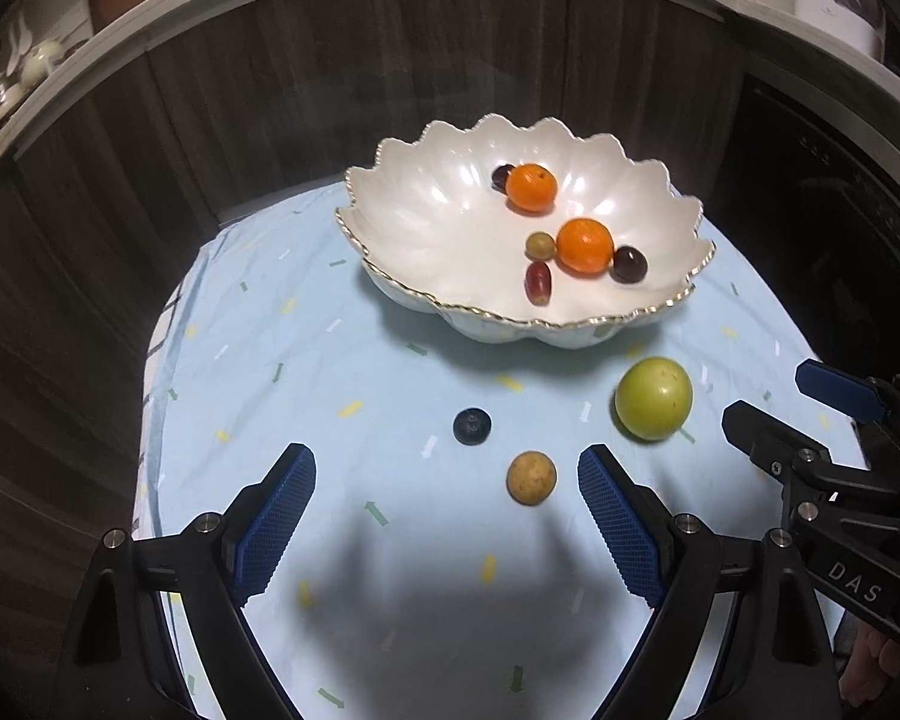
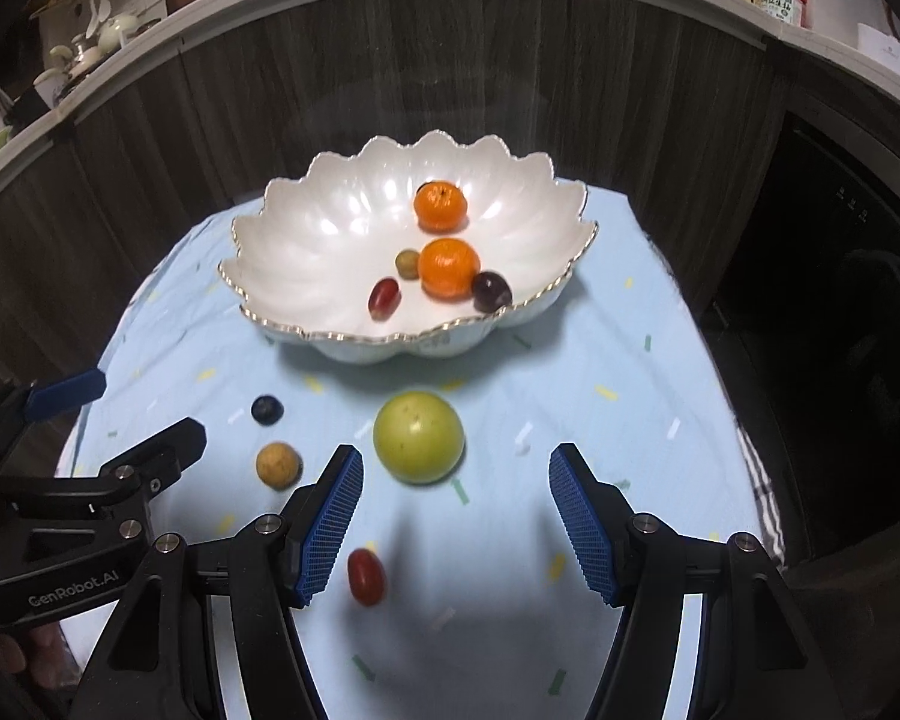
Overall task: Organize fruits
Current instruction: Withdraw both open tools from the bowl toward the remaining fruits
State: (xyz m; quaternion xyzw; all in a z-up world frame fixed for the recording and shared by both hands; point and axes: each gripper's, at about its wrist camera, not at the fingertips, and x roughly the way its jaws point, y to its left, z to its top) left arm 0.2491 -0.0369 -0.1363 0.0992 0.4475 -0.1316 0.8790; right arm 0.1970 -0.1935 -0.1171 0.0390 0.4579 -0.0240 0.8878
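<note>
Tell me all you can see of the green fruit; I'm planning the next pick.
The green fruit is round, smooth and yellow-green, with a few small brown specks, and is the largest fruit in view. It rests on the blue cloth, in front of the bowl and apart from it. Nothing else touches it. It lies just ahead of the open right gripper, nearer its left finger.

A table is covered by a pale blue cloth (image 2: 600,360) flecked with small coloured dashes. On it are set a white scalloped bowl (image 2: 306,252), a green apple (image 2: 419,437), a blueberry (image 2: 267,409), a tan fruit (image 2: 278,464) and a red grape (image 2: 366,576).
</note>
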